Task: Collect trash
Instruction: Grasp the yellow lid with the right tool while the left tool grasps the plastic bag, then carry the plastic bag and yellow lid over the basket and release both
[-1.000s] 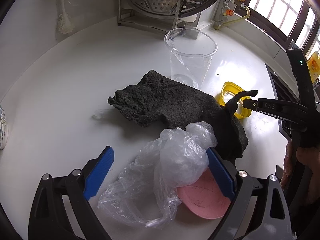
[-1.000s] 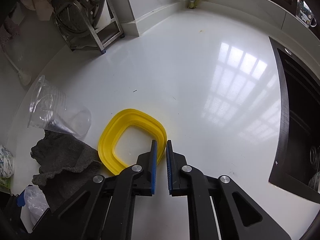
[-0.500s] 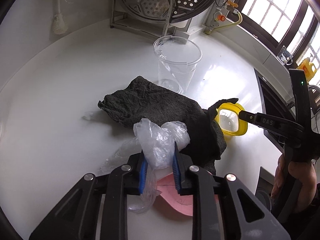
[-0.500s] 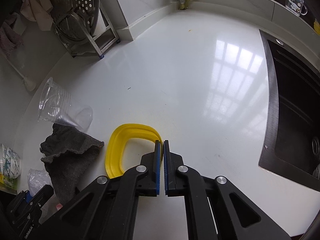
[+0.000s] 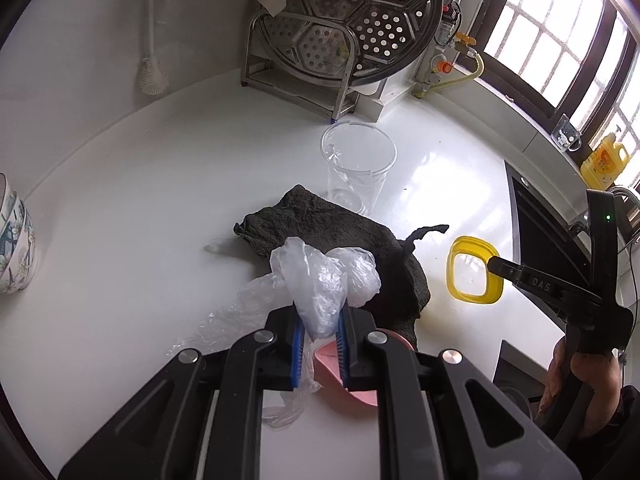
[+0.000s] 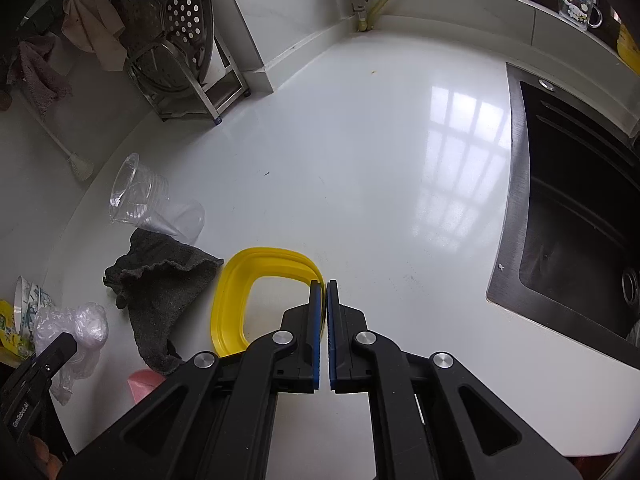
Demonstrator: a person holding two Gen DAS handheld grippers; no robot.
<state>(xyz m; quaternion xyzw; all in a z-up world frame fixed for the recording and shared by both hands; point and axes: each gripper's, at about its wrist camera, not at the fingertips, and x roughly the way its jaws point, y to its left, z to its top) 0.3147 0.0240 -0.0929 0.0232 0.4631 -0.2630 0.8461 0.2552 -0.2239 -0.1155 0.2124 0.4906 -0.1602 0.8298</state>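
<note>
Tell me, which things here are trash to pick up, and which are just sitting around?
Trash for the job:
- crumpled plastic bag, pinched in the left tongs
- yellow plastic ring, pinched in the right tongs
- clear plastic cup, probably

Just lying about:
- dark grey cloth
- pink dish
- steamer rack
- patterned bowls

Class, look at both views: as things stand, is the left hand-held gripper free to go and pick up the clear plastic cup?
Probably not yet. The left hand-held gripper is shut on the plastic bag, so it is occupied. The clear plastic cup stands beyond the dark cloth, otherwise unobstructed.
</note>
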